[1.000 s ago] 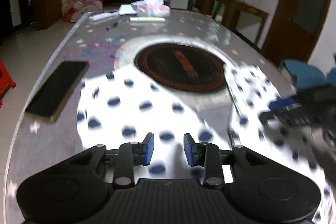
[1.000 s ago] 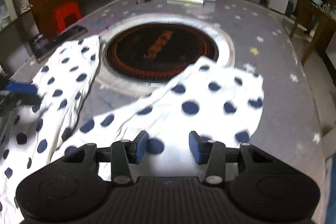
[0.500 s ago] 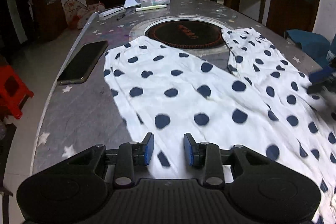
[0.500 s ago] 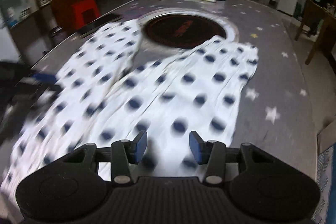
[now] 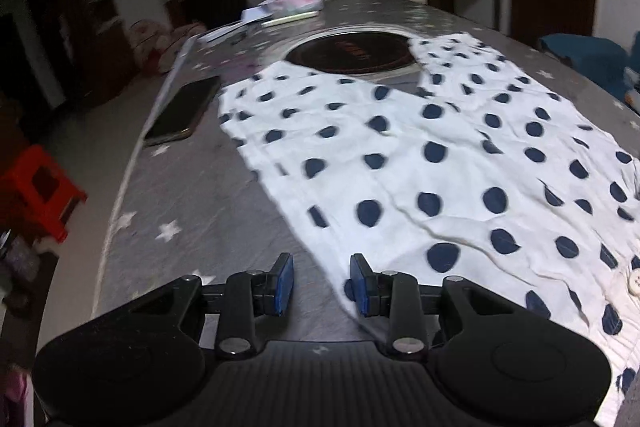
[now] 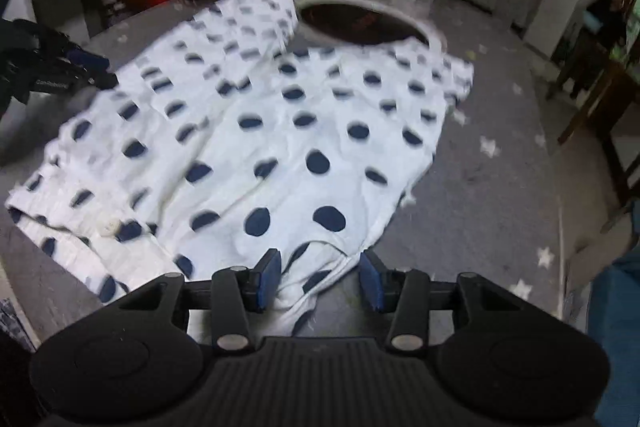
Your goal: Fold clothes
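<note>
Both grippers have drawn back toward the near edge of the table since half a second ago, so that the whole polka-dot garment [image 5: 420,163] now lies spread ahead of them rather than filling the lower frame. Nearest, the left gripper [image 5: 321,283] stands with its blue pads apart and nothing between them; the garment's near left corner edge runs just under its right pad, which suggests it is lined up to take that hem, though no contact can be confirmed. The right gripper [image 6: 319,279] is likewise spread wide, with a rumpled near corner of the cloth lying in the gap between its pads, not pinched. Judged from this layout, the garment has been laid flat and both tools are placed at its near corners to begin a fold; the task looks to be at an early stage. Further out, the cloth is flat on the star-patterned table [image 5: 192,211], its two far lobes reaching either side of the round dark inset [image 5: 352,55] at the table centre. A dark phone [image 5: 182,111] lies just beside the garment's left edge, apart from it. At the far end sits a loose pile of papers and packets [image 5: 288,1]. Only the left view shows the phone clearly; only the right view shows the left gripper from outside, at the left margin, and the garment's full right edge. A white button [image 6: 109,227] appears in both views.
</note>
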Available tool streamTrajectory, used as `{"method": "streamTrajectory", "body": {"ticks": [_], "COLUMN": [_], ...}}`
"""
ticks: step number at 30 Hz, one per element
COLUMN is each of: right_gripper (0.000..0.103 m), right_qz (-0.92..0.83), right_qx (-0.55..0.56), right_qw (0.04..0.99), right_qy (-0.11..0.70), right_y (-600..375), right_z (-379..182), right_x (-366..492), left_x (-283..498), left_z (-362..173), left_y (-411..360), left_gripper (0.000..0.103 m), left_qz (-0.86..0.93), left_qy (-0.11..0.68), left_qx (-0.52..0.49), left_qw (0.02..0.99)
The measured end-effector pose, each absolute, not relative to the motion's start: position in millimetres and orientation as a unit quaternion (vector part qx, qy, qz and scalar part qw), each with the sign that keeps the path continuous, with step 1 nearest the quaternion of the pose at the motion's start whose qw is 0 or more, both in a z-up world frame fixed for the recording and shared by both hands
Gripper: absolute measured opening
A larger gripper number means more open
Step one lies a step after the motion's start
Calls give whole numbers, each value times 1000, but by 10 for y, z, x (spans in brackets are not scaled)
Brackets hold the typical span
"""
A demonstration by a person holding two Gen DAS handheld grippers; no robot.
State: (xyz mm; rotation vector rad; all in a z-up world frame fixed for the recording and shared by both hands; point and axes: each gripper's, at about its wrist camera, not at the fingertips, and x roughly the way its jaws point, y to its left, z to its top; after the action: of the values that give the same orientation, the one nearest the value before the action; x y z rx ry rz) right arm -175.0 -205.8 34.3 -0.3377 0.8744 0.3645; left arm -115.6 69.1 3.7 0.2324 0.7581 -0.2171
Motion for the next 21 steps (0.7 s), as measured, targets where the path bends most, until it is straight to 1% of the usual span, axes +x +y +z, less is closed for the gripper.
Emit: {"method": "streamTrajectory", "body": {"ticks": [4,11,15,21], "right_gripper": [44,44,44,44], "right_qz": [211,242,255,287], "right_qx": [-152,-172,-153,-152], "right_qw": [881,855,848,831], "right_qy": [395,425,439,451], "right_y": [-1926,-1766,-1744,-1702], "right_z": [461,257,269,351], "right_x": [-1820,-1974,-2060,-2099], "left_x": [-1345,-1575,-1615,-1651], "left_z": [184,-24,-20,21], "left_y": [575,239,295,512], "left_gripper": [34,34,31,31], "left_qz": [-136,-192,-205,-205], "left_qy": [353,370,374,386], "left_qx": [88,126,138,159], "left_qw": [922,900,894,885]}}
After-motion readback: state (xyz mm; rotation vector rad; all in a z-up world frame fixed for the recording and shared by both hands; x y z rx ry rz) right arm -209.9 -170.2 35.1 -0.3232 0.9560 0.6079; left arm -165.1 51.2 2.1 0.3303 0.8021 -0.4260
